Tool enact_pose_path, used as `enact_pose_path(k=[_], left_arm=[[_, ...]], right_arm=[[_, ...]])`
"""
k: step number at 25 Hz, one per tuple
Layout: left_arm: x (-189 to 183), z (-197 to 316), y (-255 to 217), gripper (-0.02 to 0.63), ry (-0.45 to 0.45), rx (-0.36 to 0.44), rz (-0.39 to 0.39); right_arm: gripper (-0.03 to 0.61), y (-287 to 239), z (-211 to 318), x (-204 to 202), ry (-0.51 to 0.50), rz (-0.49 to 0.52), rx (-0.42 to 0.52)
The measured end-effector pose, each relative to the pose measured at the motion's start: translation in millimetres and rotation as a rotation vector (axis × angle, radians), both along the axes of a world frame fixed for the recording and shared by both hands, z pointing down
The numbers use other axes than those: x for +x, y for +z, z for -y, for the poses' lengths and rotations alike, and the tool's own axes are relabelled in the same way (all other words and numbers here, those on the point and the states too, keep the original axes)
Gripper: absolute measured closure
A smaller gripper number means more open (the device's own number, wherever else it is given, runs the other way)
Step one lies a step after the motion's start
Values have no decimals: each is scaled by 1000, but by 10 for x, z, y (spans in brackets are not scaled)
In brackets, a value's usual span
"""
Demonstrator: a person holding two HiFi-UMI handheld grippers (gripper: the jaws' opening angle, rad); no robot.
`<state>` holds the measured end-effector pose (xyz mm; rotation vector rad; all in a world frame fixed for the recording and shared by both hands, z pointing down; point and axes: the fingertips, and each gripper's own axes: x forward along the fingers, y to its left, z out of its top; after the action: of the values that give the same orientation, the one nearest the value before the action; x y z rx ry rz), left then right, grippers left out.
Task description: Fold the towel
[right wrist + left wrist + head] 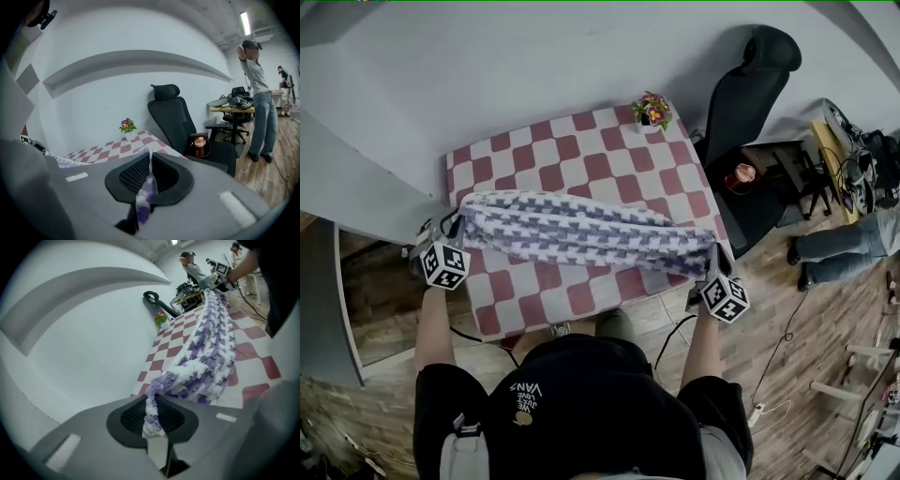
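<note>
A person stands at the near edge of a table (581, 141) covered in a red-and-white checked cloth, holding a gripper in each hand, with a purple-and-white patterned towel (586, 232) stretched between them across the near half of the table. The left gripper (453, 228), at the table's left edge, has its jaws clamped narrow on one bunched end of the towel. The fluffy fabric is pinched between the pads and trails away over the table. The right gripper (713, 255), off the table's near right corner, has its jaws nearly together on a thin corner of the other end. The towel runs as a long, narrow band from the table's left side to its right; whether its middle touches the cloth cannot be told. A small pot of pink and yellow flowers (652, 112) stands at the table's far right corner. Just beyond the table's right side is a black office chair (748, 89) with a reddish cup (743, 174) on its seat. Farther from the table on that side, another person (260, 110) stands on the wood floor (787, 337) beside a desk (234, 108).
</note>
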<state>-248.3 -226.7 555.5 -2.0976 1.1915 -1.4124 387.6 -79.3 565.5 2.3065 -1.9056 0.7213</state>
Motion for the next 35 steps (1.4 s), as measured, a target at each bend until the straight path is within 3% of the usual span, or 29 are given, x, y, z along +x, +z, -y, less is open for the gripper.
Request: enact_pose_path(k=[8, 12, 15, 20, 25, 27, 31, 35], left_arm=[[95, 529, 459, 571, -147, -90, -37], [56, 689, 585, 571, -255, -103, -89], [76, 723, 761, 569, -302, -162, -132], [-102, 715, 777, 459, -353, -201, -212], [-402, 503, 614, 448, -391, -188, -237], [-465, 375, 599, 448, -406, -185, -302], [-389, 74, 645, 443, -436, -248, -515], [-228, -156, 740, 390, -441, -309, -666]], right_arm=[[553, 333, 294, 111, 23, 4, -80], [554, 404, 369, 136, 53, -21, -95], [551, 580, 393, 155, 61, -8, -163], [490, 607, 337, 201, 81, 30, -184], [459, 498, 73, 284, 144, 76, -153], [449, 512, -82, 290, 178, 109, -144], [416, 625, -412, 224, 230, 218, -134], [390, 778, -616, 33, 211, 322, -148]])
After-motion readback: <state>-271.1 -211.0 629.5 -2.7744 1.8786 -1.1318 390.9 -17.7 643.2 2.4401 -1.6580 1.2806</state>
